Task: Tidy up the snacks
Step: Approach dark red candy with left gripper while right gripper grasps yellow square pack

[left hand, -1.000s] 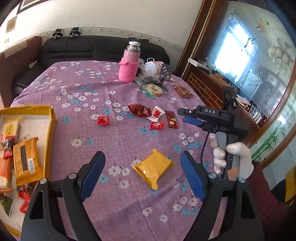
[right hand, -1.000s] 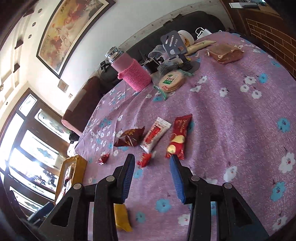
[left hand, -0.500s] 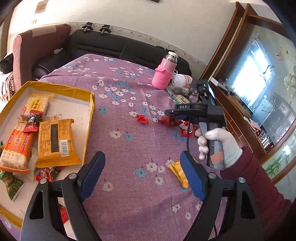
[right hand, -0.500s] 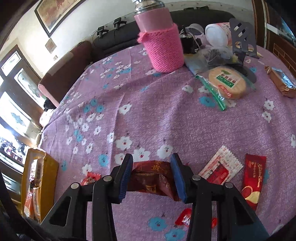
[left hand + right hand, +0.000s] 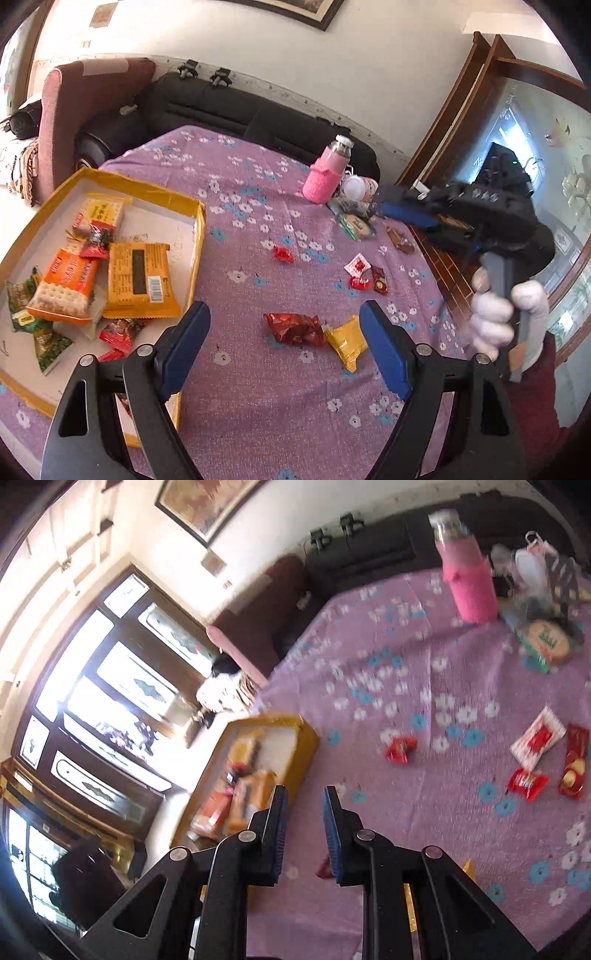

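Snacks: red packet [image 5: 293, 329] touching yellow packet [image 5: 346, 343], right of box [image 5: 199, 236]. Left gripper [image 5: 284, 347] spread; right gripper [image 5: 304, 834] slightly parted, empty.

My left gripper [image 5: 284, 343] hovers low with jaws spread wide, while my right gripper [image 5: 304, 830], gripped by a white-gloved hand [image 5: 506, 317], hangs higher near the table's right edge, jaws narrowly parted and empty.

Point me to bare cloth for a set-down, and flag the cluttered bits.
Free: the purple tablecloth between the yellow box and the pink bottle, up to the sofa edge; also the near strip below the dark red wrapper. Crowded: the box's left half, the wrapper cluster at right, and the clutter beside the bottle.
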`<state>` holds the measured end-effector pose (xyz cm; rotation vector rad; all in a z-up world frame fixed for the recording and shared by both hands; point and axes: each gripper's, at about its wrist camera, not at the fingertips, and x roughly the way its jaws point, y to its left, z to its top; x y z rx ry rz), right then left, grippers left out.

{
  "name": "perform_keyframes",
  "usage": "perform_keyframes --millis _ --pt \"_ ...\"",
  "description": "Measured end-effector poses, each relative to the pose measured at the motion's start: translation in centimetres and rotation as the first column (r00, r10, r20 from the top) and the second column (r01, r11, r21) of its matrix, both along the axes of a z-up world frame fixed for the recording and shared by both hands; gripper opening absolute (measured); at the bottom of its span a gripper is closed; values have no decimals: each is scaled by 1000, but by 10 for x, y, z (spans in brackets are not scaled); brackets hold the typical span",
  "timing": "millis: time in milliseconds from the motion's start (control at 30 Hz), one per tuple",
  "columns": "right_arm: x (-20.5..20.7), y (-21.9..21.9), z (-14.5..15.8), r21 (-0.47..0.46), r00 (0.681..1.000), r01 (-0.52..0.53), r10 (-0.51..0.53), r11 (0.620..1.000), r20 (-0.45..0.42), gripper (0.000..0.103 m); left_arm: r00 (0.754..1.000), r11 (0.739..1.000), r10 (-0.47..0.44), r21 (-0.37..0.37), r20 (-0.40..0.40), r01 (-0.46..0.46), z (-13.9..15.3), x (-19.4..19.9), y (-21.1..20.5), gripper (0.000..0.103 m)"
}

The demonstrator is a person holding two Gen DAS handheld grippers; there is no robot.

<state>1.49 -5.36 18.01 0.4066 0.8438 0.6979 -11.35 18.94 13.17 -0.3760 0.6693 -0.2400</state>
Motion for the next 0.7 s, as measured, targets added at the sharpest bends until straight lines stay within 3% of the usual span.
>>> perform_keyframes --millis 33,100,167,267,367,467,567,700 --pt "-7 -9 21 16 999 33 -34 999 41 35 1000 1000 14 -4 18 -14 8 -6 4 83" --pt "-24 -24 48 5 992 82 -82 997 94 68 999 1000 30 -11 45 -29 25 -17 10 83" --pt "-40 -31 48 -62 989 102 -95 993 114 75 998 999 19 -38 66 -17 35 -26 15 85" --pt "-53 -37 -1 -196 993 122 -119 973 27 75 998 996 -3 -89 63 9 37 -28 18 85" --pt "-57 -49 -70 -209 983 126 -151 970 -105 74 999 998 -15 -56 29 16 29 -24 10 85" --pt "-55 -53 -122 -190 953 167 -208 967 -221 67 999 999 -36 -20 -5 36 17 -21 2 85" --pt "-54 -53 -146 -129 929 205 -235 970 -286 67 999 999 -27 35 -21 28 7 -18 -1 86" --pt "-46 -31 -151 -211 929 242 -289 947 -233 66 997 999 -42 26 -69 44 -10 -4 -3 85"
